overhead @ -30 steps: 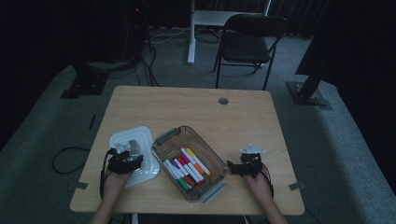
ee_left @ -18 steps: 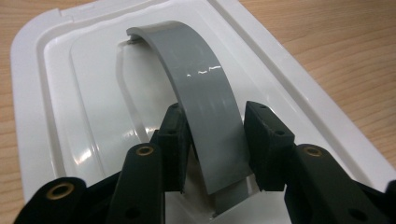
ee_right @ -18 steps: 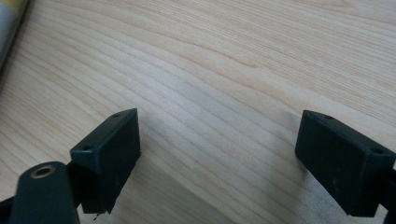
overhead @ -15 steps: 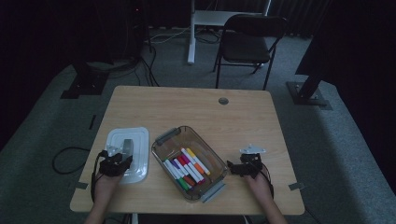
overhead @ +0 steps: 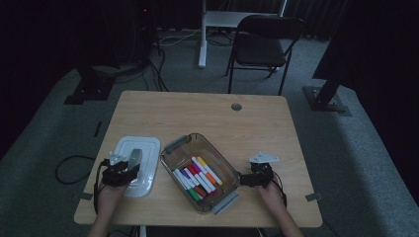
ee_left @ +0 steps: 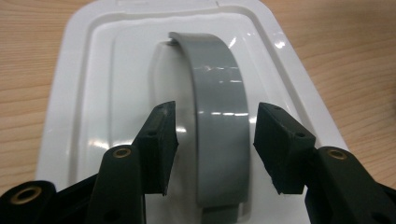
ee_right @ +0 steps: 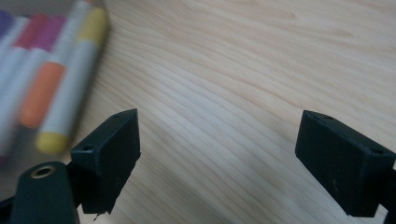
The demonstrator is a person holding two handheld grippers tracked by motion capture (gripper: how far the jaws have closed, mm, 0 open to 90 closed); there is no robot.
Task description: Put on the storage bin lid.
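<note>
the white lid (ee_left: 93, 93) lies flat on the wooden table (overhead: 276, 123), right under the left gripper (ee_left: 212, 140). it is a glossy rounded rectangle with a raised rim and an arched grey handle (ee_left: 219, 116) along its middle. the handle runs between the jaws, which have just been opening and stand clear of both its sides. the right gripper (ee_right: 219, 149) gapes wide over bare wood, markers (ee_right: 56, 74) beside its left jaw.

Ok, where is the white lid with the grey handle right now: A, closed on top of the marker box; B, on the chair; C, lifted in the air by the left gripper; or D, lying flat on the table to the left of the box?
D: the white lid lies flat on the table, left of the open marker box.
</note>
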